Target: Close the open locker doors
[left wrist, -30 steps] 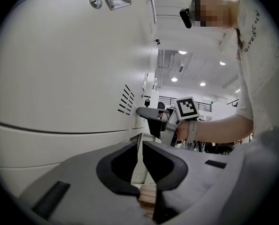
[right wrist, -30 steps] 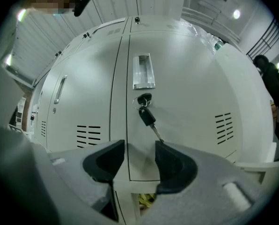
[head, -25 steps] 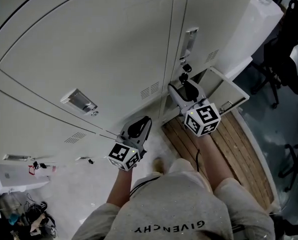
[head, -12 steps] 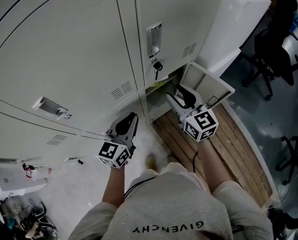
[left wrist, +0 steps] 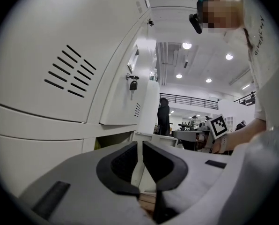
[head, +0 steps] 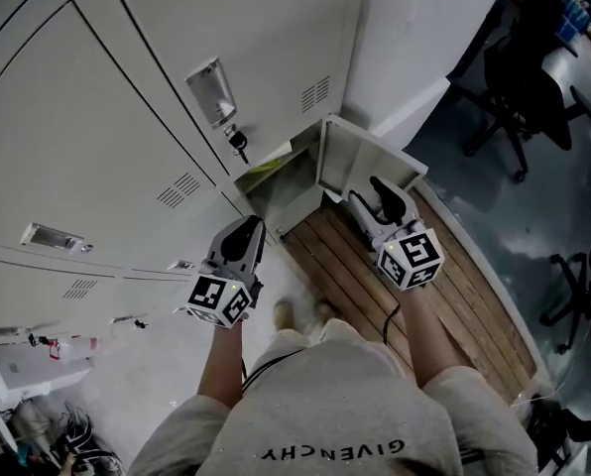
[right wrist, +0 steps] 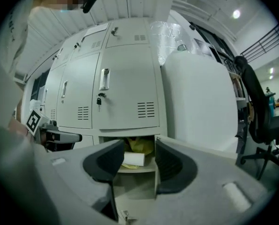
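A row of white lockers fills the upper left of the head view. One bottom locker door stands open, swung out to the right of its compartment. Inside lie a white roll and yellow material. My right gripper is open and empty just in front of the open door's lower edge, and its jaws frame the compartment. My left gripper hangs left of the compartment, near the closed lockers. Its jaws stand together with only a thin slit and hold nothing.
A key hangs under the handle of the closed locker above. A wooden slat platform lies underfoot. A large white cabinet stands right of the lockers, office chairs beyond it. Clutter sits at the lower left.
The head view has swung, so the lockers have slid left and the open door and its compartment show more fully. Both grippers now sit lower, a little away from the lockers.
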A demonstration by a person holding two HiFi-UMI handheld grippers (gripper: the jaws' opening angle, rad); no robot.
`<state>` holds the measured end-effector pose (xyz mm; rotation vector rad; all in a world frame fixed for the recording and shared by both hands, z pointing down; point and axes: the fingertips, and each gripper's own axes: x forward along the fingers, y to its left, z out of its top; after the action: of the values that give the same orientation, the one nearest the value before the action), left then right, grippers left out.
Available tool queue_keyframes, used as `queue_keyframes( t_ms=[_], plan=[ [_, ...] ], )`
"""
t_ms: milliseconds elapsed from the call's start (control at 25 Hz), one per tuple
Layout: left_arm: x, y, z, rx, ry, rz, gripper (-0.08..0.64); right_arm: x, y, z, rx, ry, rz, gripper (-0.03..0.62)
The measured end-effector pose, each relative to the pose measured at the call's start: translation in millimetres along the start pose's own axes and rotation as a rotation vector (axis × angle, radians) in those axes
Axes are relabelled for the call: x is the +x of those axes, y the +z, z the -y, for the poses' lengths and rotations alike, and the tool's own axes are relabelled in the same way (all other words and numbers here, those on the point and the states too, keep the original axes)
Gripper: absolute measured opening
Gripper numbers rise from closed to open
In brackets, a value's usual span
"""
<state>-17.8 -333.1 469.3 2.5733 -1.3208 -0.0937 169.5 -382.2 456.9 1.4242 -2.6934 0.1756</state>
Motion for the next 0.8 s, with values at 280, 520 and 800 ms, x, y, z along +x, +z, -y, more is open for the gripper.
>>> queue_keyframes(
  t_ms=[280,520,800],
  plan=[
    [30.2,-12.2,17.0,-0.029,0.0,-0.01,0.031,-38.6,-22.2,54.4,0.033,-0.089,-0.021,0.202],
    [45.5,-27.4,22.1,-0.044,0.039,-0.022,0.031,-61.7,-48.9,95.9,0.073,-0.154,-0.057,0.202],
    [58.4,-48.4,28.0,-0.048,0.073,-0.055,0.031,-62.2,-76.3,135.1,0.106,-0.181,-0.095,0.202]
  ],
)
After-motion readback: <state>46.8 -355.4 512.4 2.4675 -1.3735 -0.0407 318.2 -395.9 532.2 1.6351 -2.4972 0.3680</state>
